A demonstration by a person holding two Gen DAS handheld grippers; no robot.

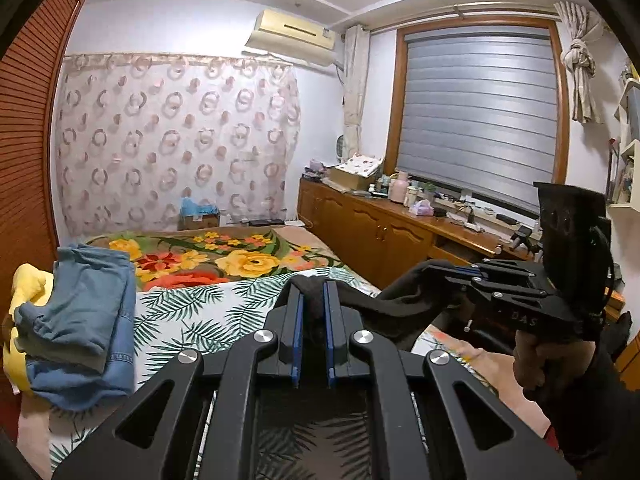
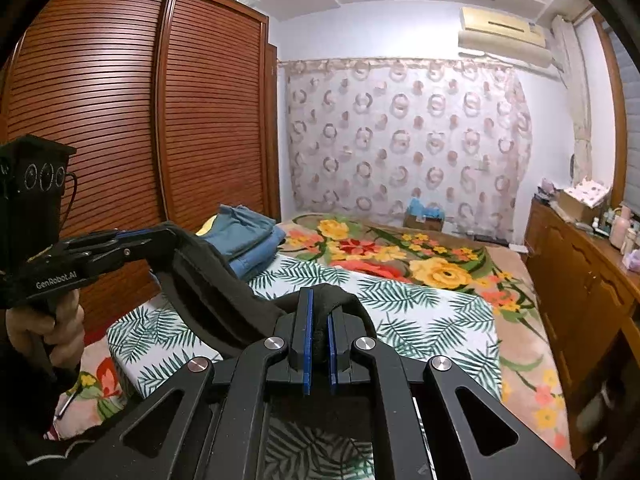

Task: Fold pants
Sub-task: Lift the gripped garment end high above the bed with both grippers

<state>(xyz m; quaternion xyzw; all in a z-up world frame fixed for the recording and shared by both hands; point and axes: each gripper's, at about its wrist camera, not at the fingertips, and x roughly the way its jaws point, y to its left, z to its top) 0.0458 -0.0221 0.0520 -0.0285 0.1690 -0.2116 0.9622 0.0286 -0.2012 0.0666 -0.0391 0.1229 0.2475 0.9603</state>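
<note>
A pair of black pants [image 1: 400, 304] hangs stretched between my two grippers above the bed. In the left wrist view my left gripper [image 1: 314, 294] is shut on a bunch of the black cloth, which pokes up between its blue pads. To its right a hand holds my right gripper [image 1: 438, 267], also clamped on the pants. From the right wrist view, my right gripper [image 2: 319, 304] pinches the black pants [image 2: 216, 292]. My left gripper [image 2: 170, 235] holds their other end at the left. The rest of the pants hangs below, out of sight.
A leaf-print sheet [image 1: 192, 312] covers the near part of the bed, with a floral blanket [image 1: 240, 256] beyond it. Folded blue jeans [image 1: 80, 320] lie on something yellow [image 1: 24, 288] at the left edge. A louvred wardrobe [image 2: 120, 100] stands left, and a cluttered wooden cabinet [image 1: 392, 228] right.
</note>
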